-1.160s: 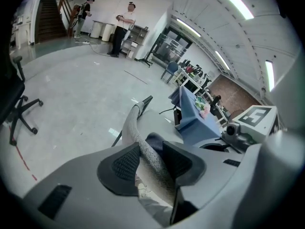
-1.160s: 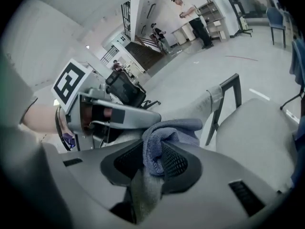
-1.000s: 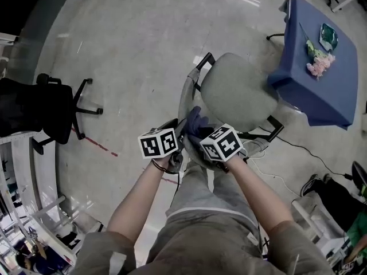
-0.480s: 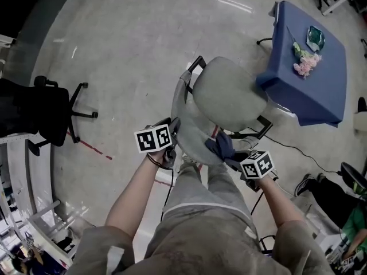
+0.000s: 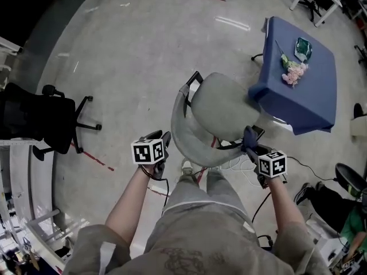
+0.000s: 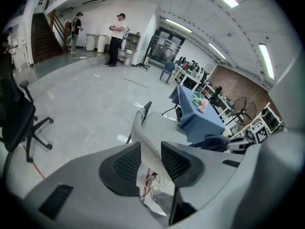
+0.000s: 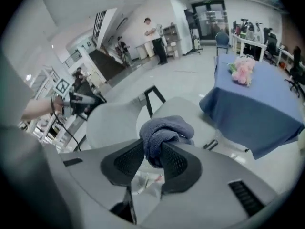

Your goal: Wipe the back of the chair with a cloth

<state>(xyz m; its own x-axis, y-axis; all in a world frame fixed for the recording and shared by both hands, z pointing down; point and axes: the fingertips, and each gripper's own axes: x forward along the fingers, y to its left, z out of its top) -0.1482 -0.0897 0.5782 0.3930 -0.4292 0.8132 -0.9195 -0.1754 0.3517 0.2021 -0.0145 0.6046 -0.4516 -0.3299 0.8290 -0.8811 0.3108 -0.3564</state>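
The grey chair point(image 5: 221, 110) stands in front of me, its curved back point(image 5: 182, 137) toward my legs. My left gripper point(image 5: 164, 137) is at the back's left end. In the left gripper view the back's rim point(image 6: 143, 144) runs between the pads point(image 6: 123, 165), which have just been closing and lie against it. My right gripper point(image 5: 256, 151) is at the back's right end, shut on a bunched blue-grey cloth point(image 5: 250, 137). In the right gripper view the cloth point(image 7: 164, 130) bulges out above the jaws of the right gripper point(image 7: 152, 159), over the chair's seat point(image 7: 183, 111).
A table under a blue cover point(image 5: 298, 93) with pink flowers point(image 5: 293, 73) and a green dish point(image 5: 303, 48) stands right of the chair. A black office chair point(image 5: 40, 119) is at the left. Cables point(image 5: 235, 164) lie on the floor under the chair. People point(image 6: 116, 37) stand far off.
My right gripper has swept the cloth along the chair back from beside the left gripper to the back's right end. The left gripper has lifted a little at the left end.
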